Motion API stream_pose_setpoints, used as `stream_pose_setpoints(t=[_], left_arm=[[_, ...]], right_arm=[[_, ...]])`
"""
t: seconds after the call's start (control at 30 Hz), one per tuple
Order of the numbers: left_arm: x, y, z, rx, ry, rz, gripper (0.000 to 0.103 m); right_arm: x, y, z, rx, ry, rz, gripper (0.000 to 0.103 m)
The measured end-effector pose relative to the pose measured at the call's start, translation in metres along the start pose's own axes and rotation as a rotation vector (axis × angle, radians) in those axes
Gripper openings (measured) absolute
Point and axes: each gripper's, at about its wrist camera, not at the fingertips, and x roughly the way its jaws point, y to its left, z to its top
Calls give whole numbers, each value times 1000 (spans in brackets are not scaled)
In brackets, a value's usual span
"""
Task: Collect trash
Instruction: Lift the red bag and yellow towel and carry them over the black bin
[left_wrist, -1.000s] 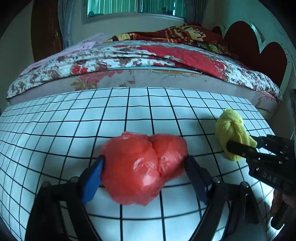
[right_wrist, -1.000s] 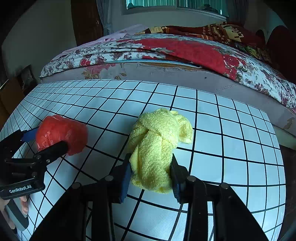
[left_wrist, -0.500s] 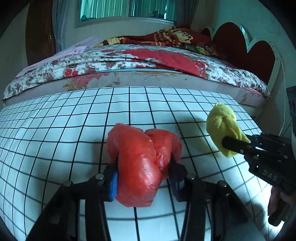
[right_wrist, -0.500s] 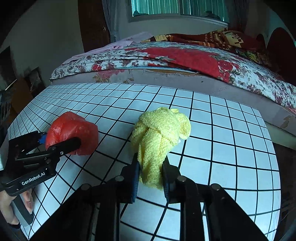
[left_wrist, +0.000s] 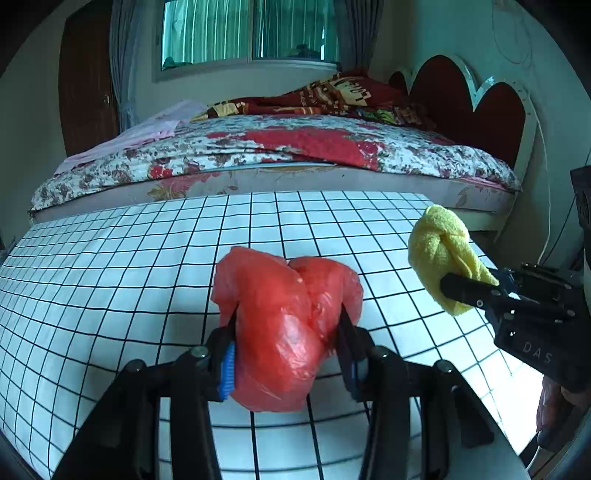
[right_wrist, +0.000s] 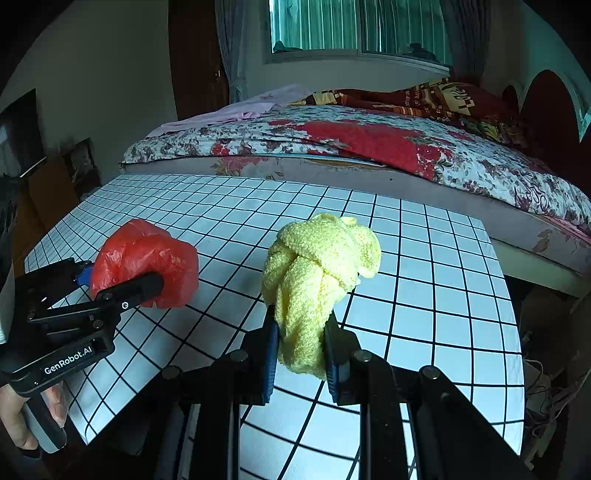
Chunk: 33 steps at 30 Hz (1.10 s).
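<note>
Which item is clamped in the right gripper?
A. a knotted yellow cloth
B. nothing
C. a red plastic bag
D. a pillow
A: the right gripper has its jaws pressed on the knotted yellow cloth, while the red plastic bag sits in the left gripper.

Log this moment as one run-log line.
left gripper: shut on red plastic bag | right gripper: shut on knotted yellow cloth | both lifted off checked table

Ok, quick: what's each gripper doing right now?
Left gripper: shut on the crumpled red plastic bag.
Right gripper: shut on the knotted yellow terry cloth.
</note>
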Motion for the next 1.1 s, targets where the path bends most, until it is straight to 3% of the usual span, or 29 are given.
stream_pose_setpoints(t=[0.6,1.1], left_arm=[[-98,-16,-21,35,-96,10,45],[-136,-68,-27,61,-180,-52,45]], right_arm=[[-111,21,-31,34,-113,-19,23],[-171,-11,-58,62,-189,-67,23]])
